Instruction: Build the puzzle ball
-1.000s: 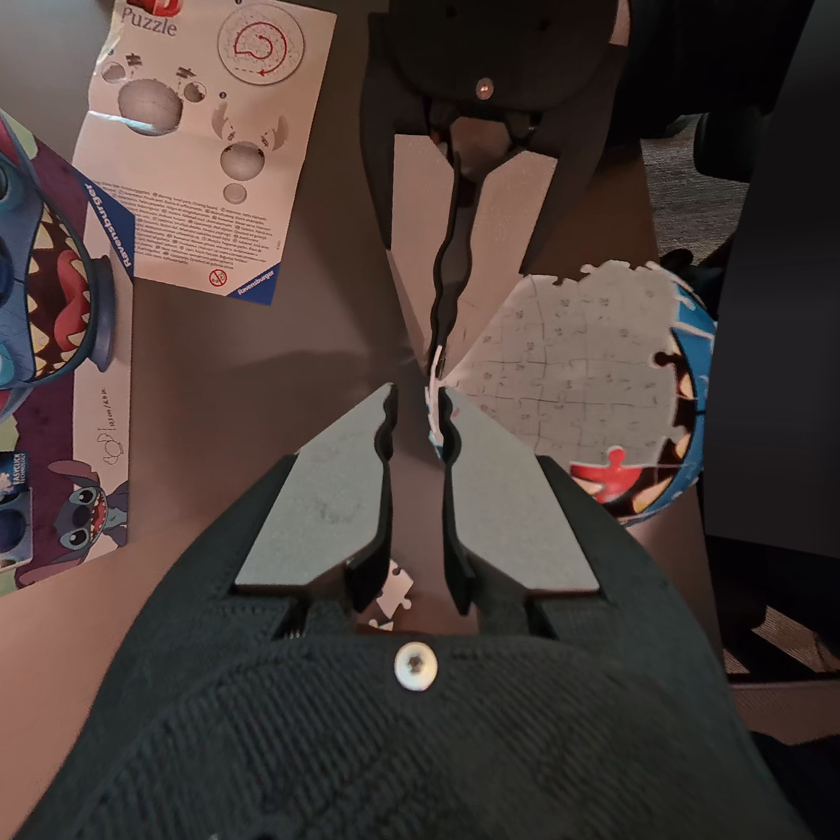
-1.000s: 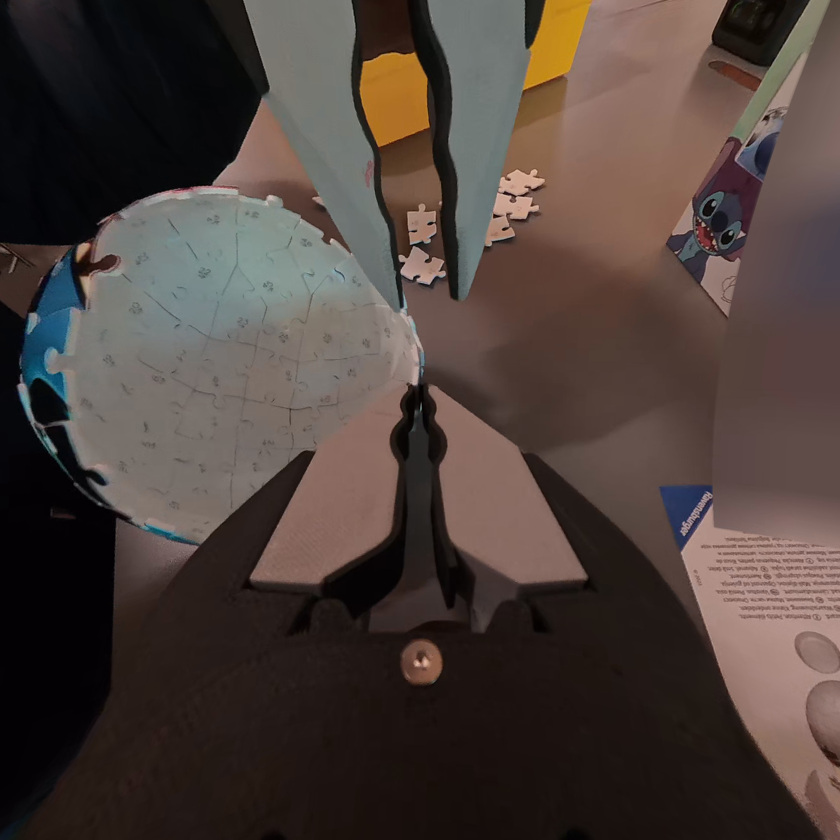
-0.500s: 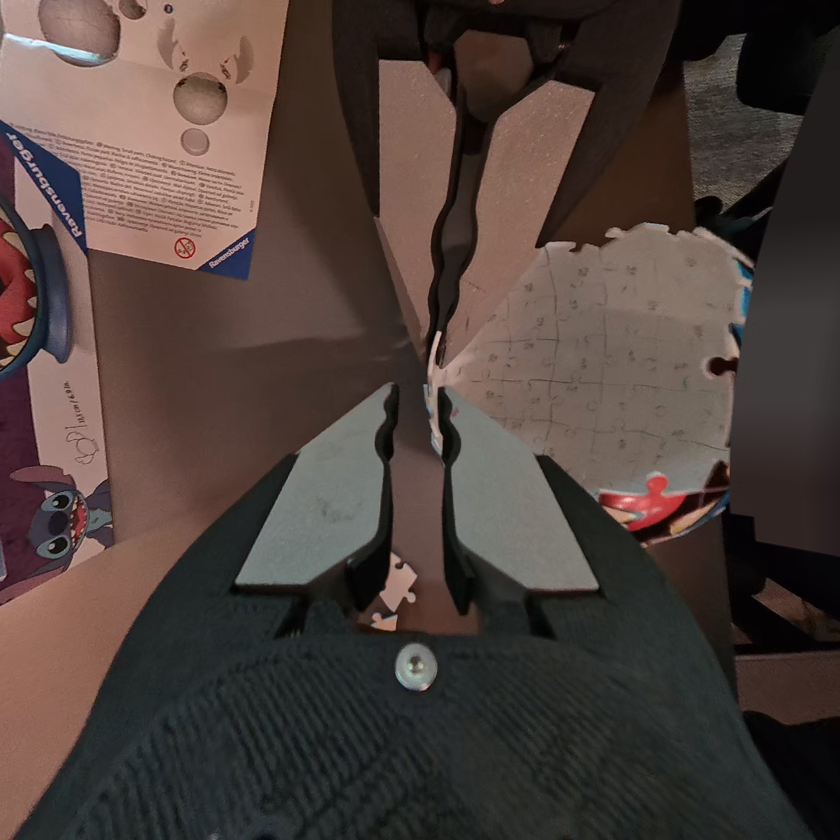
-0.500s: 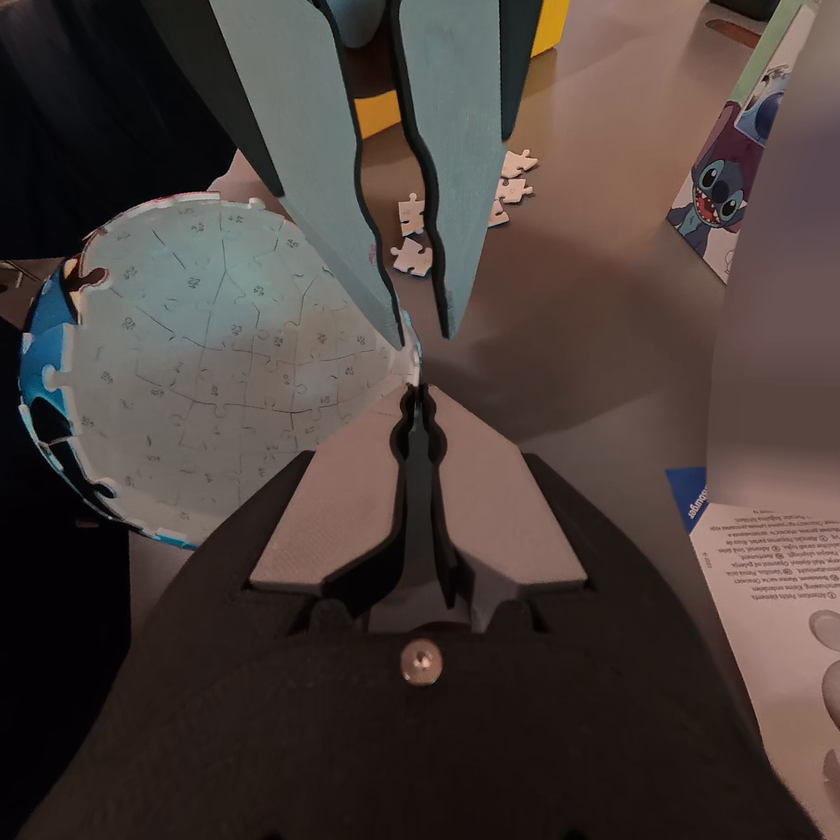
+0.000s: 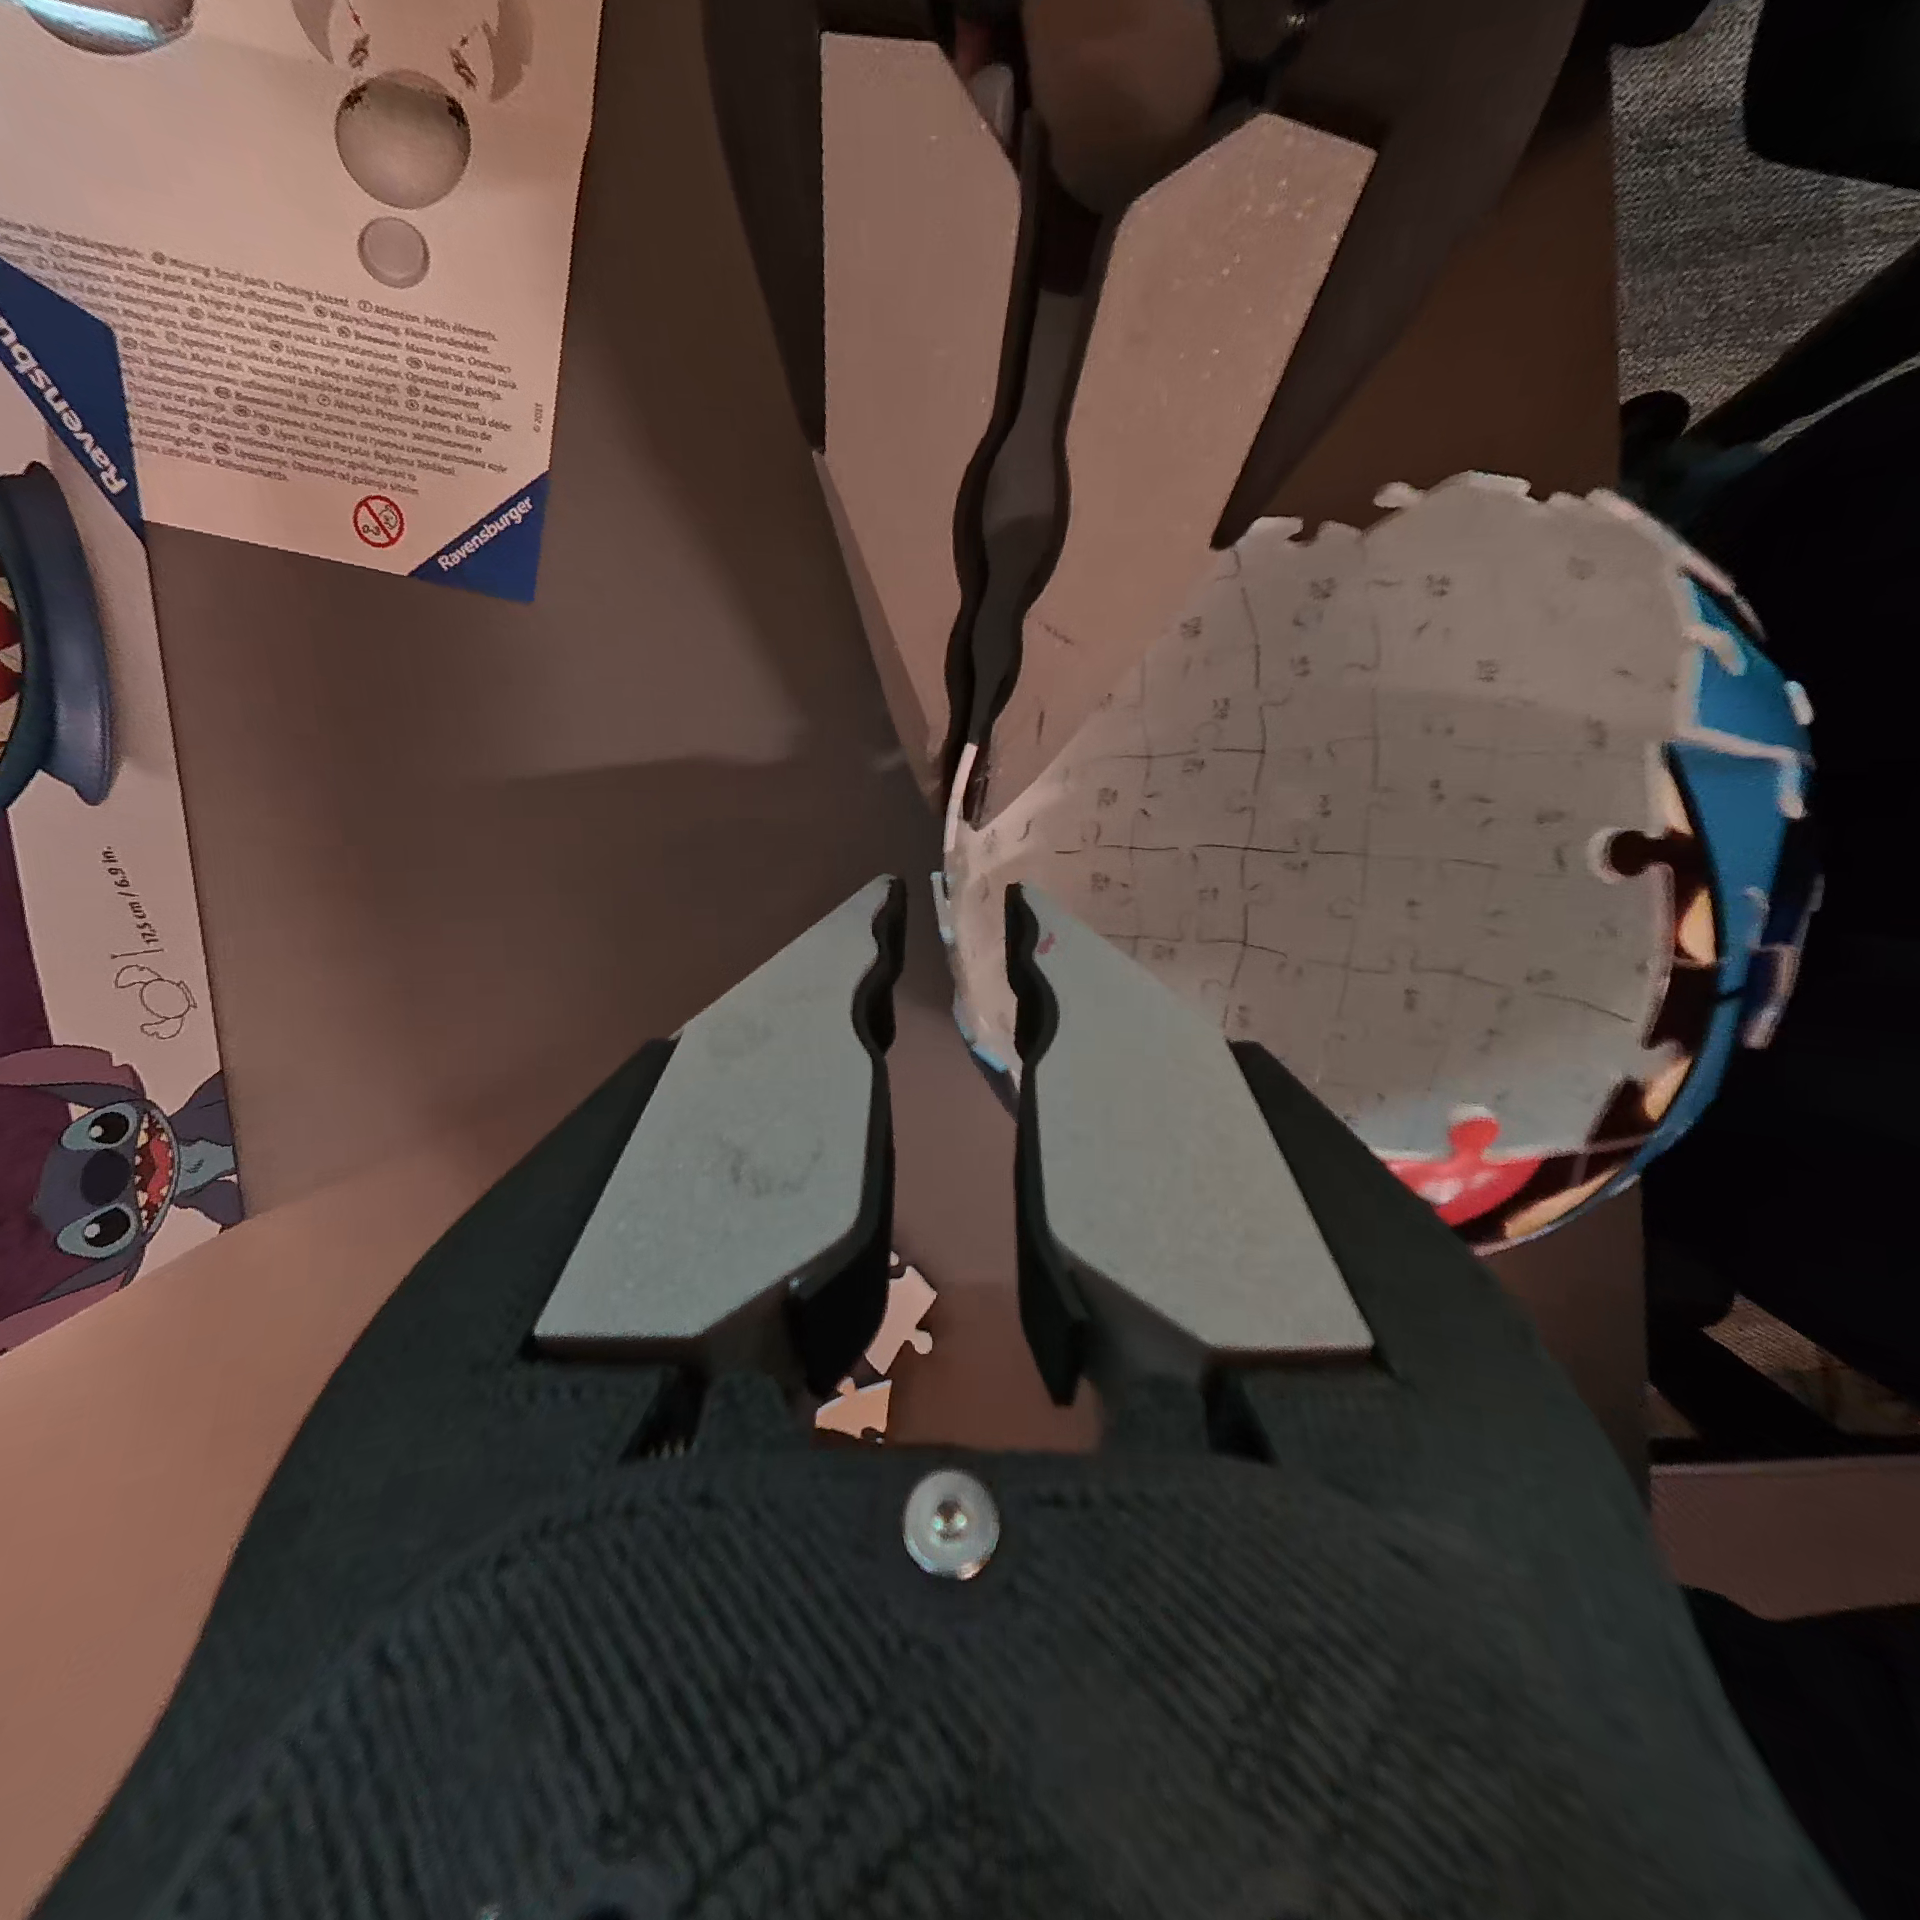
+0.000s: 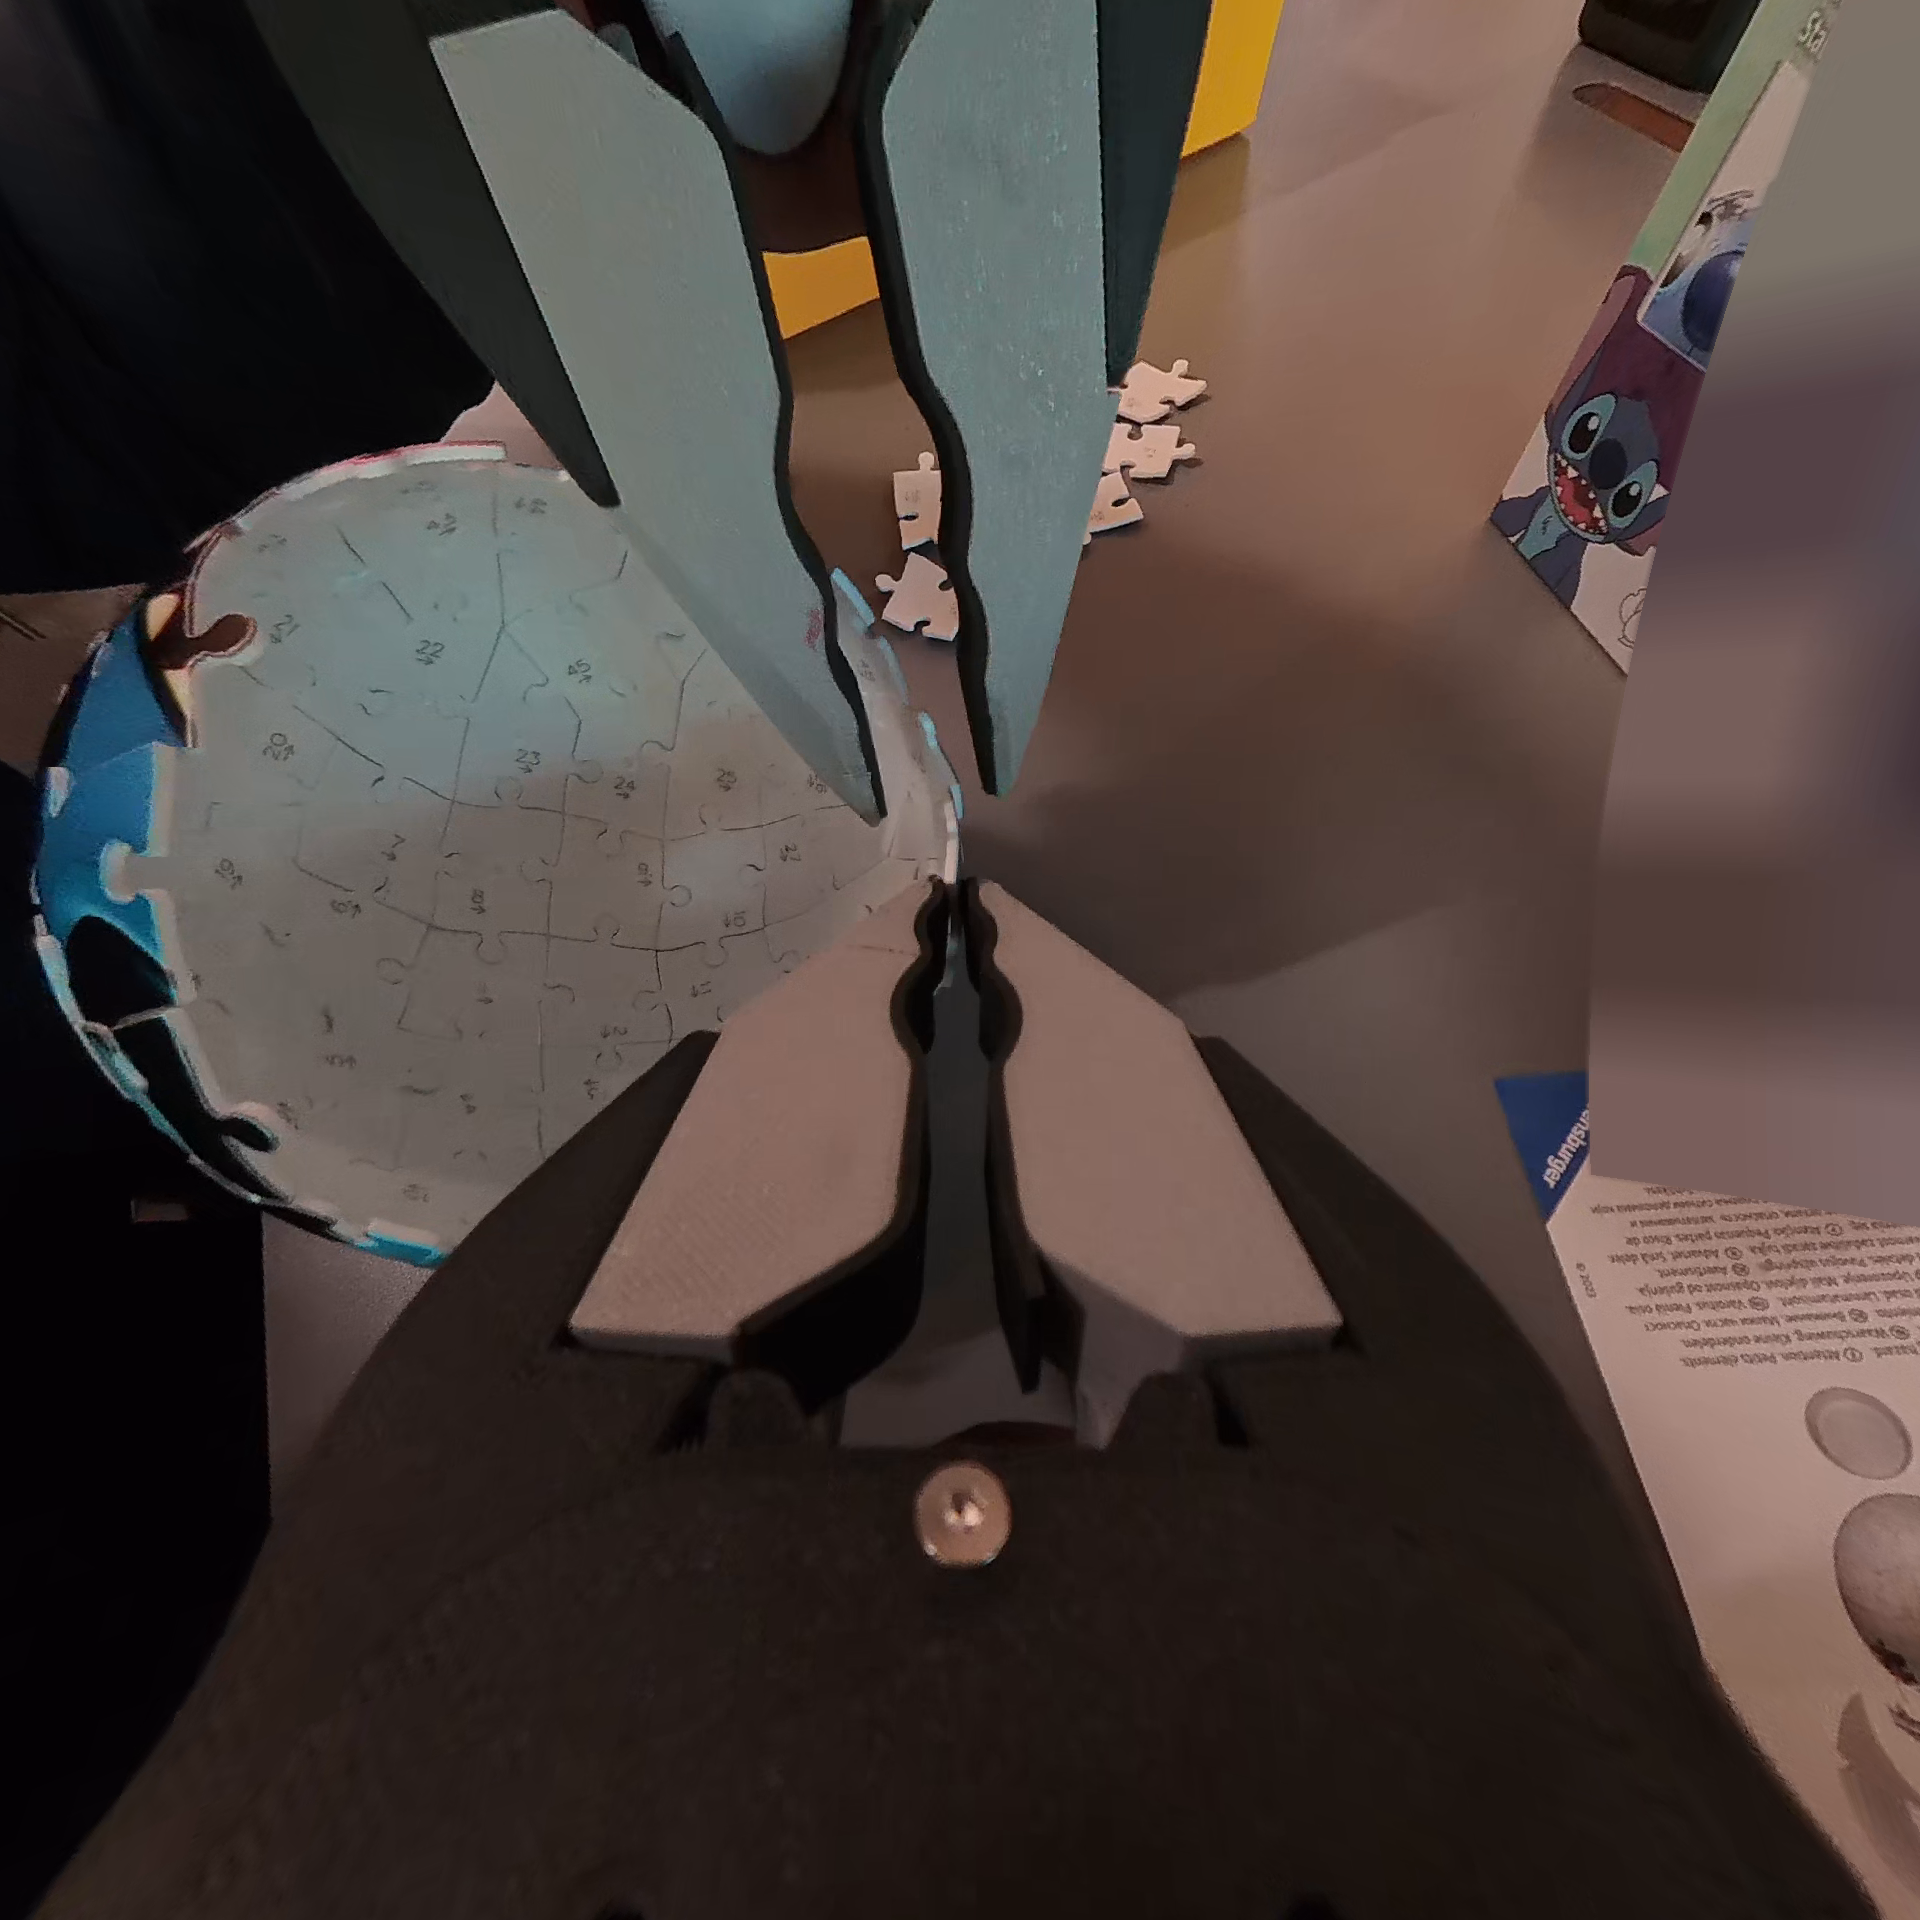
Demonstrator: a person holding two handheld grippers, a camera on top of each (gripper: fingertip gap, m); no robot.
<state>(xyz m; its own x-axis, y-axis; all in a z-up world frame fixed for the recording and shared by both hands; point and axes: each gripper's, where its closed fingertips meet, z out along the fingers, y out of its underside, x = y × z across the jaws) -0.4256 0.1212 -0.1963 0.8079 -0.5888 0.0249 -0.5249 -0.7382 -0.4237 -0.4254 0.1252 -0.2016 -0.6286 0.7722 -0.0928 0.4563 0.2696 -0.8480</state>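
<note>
Left gripper (image 5: 951, 902) now straddles puzzle ball (image 5: 1382, 883) rim.

In the left wrist view, the half-built puzzle ball (image 5: 1382, 852) sits right of centre, the instruction sheet (image 5: 312, 260) upper left and the puzzle box (image 5: 94, 935) at the left edge, all over the worktop (image 5: 468, 831). Loose pieces (image 6: 1039, 488) lie upper centre in the right wrist view.

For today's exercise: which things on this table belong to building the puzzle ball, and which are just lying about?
In the job:
- half-built puzzle ball
- loose puzzle pieces
- right gripper, shut on the ball's rim
- left gripper, open around the rim

Lying about:
- instruction sheet
- puzzle box
- yellow container
</note>
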